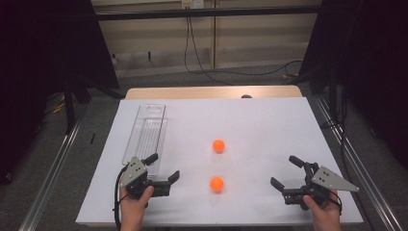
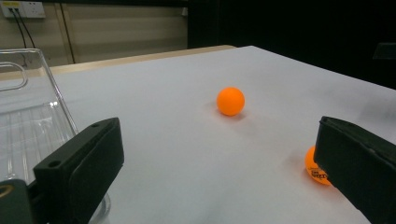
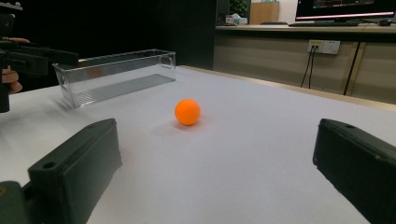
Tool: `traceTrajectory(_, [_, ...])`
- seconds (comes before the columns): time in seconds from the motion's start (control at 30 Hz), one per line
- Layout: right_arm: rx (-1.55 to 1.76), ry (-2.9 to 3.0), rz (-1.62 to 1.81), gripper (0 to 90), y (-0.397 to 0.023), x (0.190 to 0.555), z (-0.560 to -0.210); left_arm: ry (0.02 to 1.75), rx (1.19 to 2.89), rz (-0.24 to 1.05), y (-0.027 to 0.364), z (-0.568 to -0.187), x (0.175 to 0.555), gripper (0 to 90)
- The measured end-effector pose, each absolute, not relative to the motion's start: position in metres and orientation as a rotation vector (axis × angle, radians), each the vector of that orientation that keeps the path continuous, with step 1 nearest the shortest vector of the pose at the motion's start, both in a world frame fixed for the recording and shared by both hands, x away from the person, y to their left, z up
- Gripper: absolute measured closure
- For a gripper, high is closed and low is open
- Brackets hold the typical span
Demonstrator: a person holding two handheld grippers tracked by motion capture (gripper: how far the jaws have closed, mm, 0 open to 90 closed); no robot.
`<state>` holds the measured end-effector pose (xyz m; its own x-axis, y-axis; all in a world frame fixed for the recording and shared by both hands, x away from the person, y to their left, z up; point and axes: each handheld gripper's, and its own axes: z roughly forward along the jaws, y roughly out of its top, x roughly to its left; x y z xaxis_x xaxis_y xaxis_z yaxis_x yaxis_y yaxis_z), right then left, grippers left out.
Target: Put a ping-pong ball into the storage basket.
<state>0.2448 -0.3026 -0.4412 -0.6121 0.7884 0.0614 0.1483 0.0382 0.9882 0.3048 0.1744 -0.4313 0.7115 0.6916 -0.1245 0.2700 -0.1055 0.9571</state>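
Two orange balls (image 1: 217, 184) sit mid-table, one nearer the person, the far ball (image 1: 219, 146) behind it. Left gripper (image 1: 163, 173) w/ jaws wide apart, holding nothing, is closer: near ball lies just to its right. Right gripper (image 1: 286, 171), also wide open & empty, sits farther off. Clear tray (image 1: 144, 137) just beyond left gripper.

white table (image 1: 269, 120), wall sockets (image 3: 323, 46), black cables (image 1: 202, 67)
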Motion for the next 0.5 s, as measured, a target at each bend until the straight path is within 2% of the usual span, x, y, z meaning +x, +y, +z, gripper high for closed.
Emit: traceTrajectory(0.5, [0.939, 1.812, 1.618, 0.5, -0.3021, 0.2449, -0.4413, 0.766, 1.694, 0.414, 0.1692, -0.4312, 0.3046, 1.7])
